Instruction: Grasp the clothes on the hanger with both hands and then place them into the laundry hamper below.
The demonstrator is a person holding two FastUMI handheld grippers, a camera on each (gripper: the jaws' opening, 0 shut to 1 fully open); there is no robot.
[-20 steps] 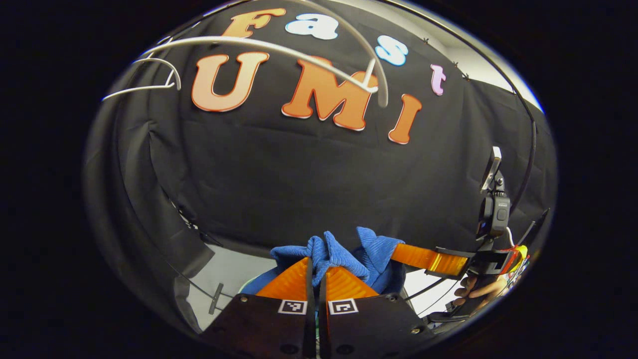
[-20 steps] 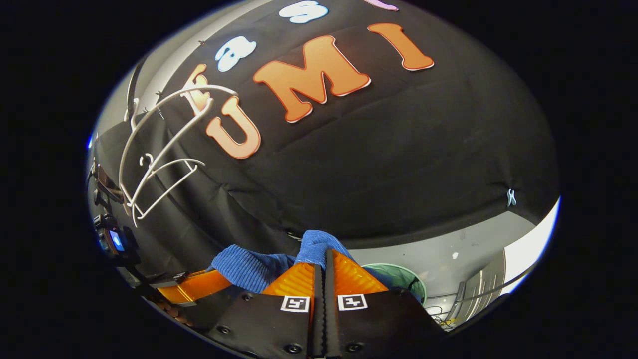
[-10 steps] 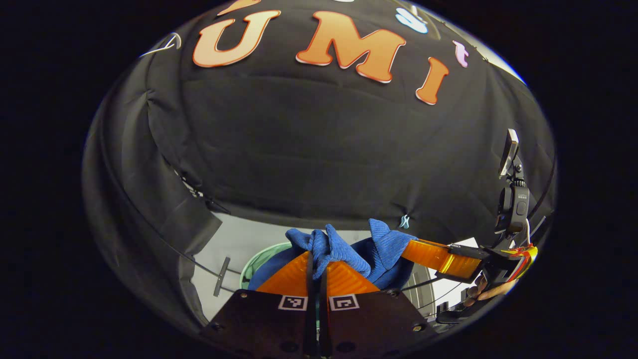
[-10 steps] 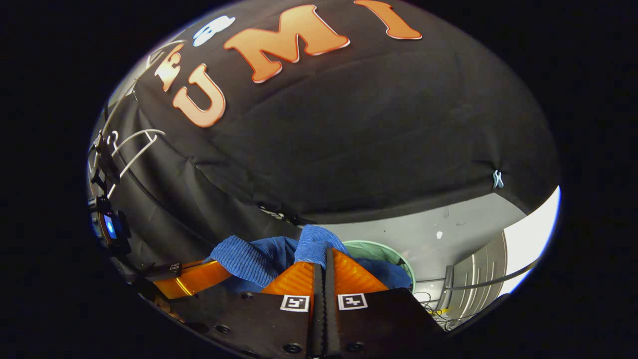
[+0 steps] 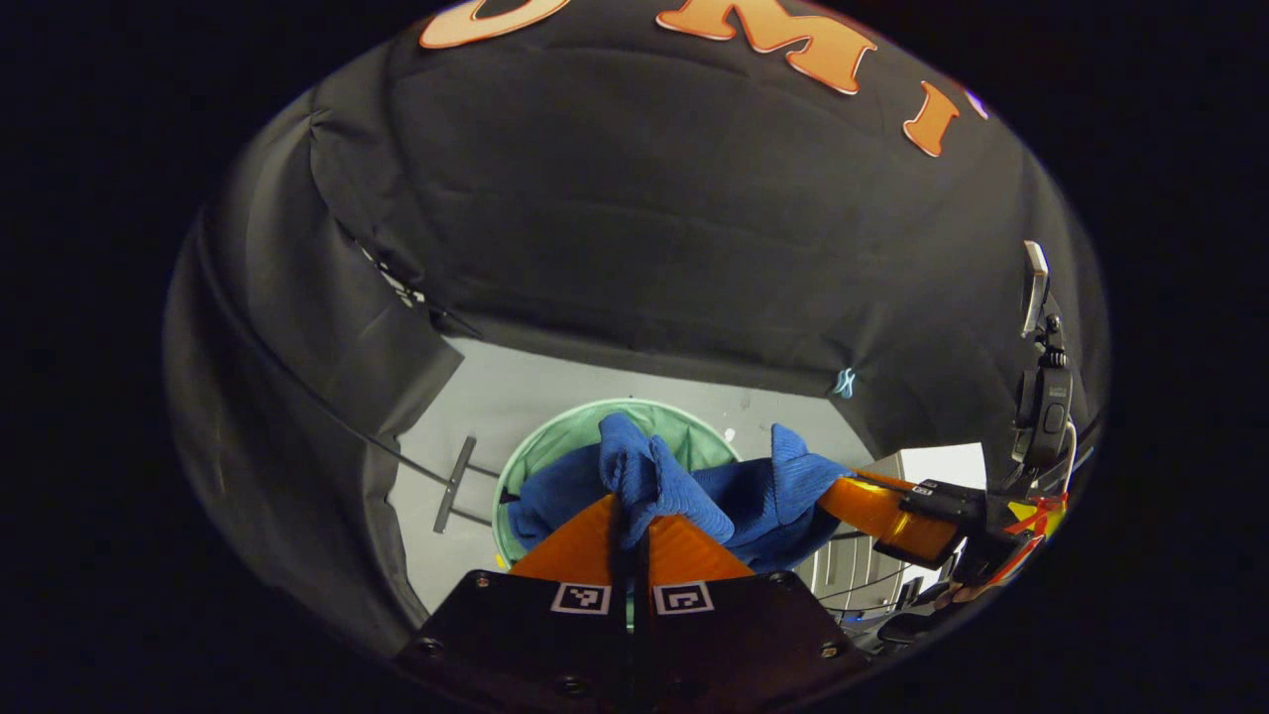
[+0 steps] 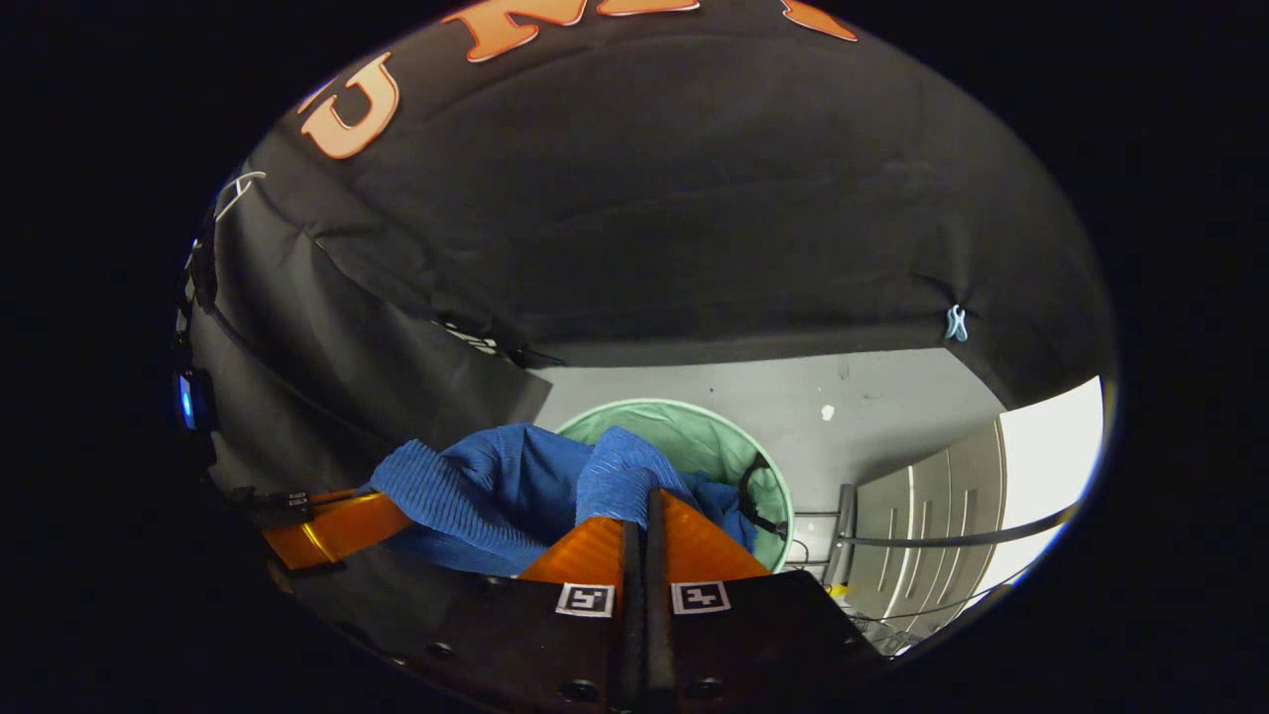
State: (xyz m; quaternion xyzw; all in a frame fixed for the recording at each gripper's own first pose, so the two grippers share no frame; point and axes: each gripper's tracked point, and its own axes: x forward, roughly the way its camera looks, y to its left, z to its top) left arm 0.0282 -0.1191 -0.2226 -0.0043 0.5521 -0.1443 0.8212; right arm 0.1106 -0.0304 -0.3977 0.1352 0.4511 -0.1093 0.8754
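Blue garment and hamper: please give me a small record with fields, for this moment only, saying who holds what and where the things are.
garment: blue ribbed cloth, bunched, held in the air between both claws
left claw: shut on the blue ribbed cloth
right claw: shut on the blue ribbed cloth; also seen in the left gripper view
hamper: round pale green hamper, standing on the grey floor, open top
relation: cloth hangs over the hamper's opening; whether it touches the hamper, cannot tell
backdrop: black cloth wall
task state: cloth not yet released
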